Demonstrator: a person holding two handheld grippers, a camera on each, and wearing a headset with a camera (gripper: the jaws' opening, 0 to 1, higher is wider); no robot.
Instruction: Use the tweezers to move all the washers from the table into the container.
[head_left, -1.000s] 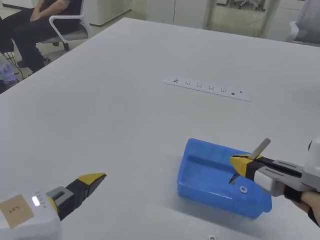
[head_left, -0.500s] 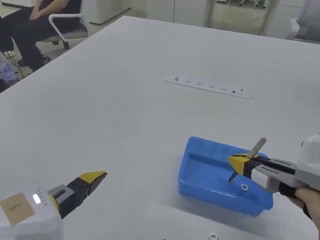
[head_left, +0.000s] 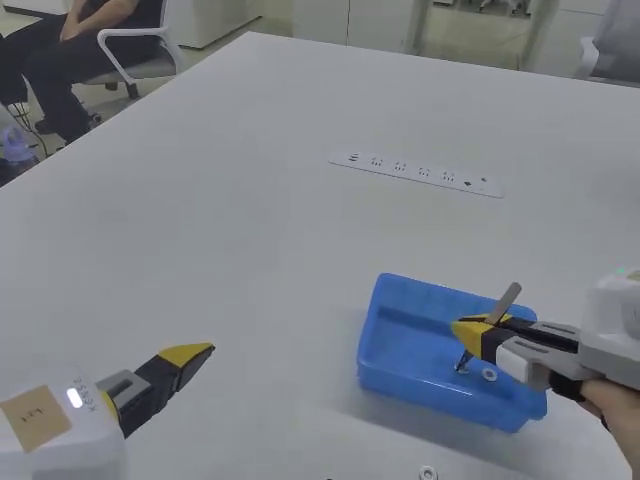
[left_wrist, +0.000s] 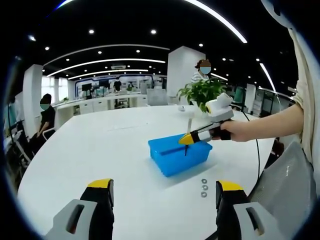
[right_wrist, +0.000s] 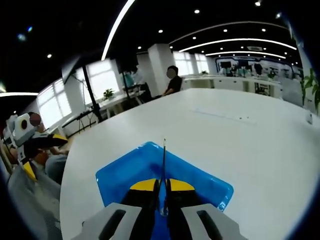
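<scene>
So, one small silver metal washer lies in the shallow blue plastic container, with three more washers on the white table just beside it. The slim metal tweezers, clamped in the right gripper, point down near the first. Best lift the tips straight up over the container's wall before reaching out. The left gripper, jaws apart and empty, hovers well apart; a flush socket strip lies far off, no hindrance

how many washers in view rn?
4. One washer lies in the container, near the tweezers tip. Three more sit on the table beside the container. Others may be hidden behind the right gripper.
</scene>
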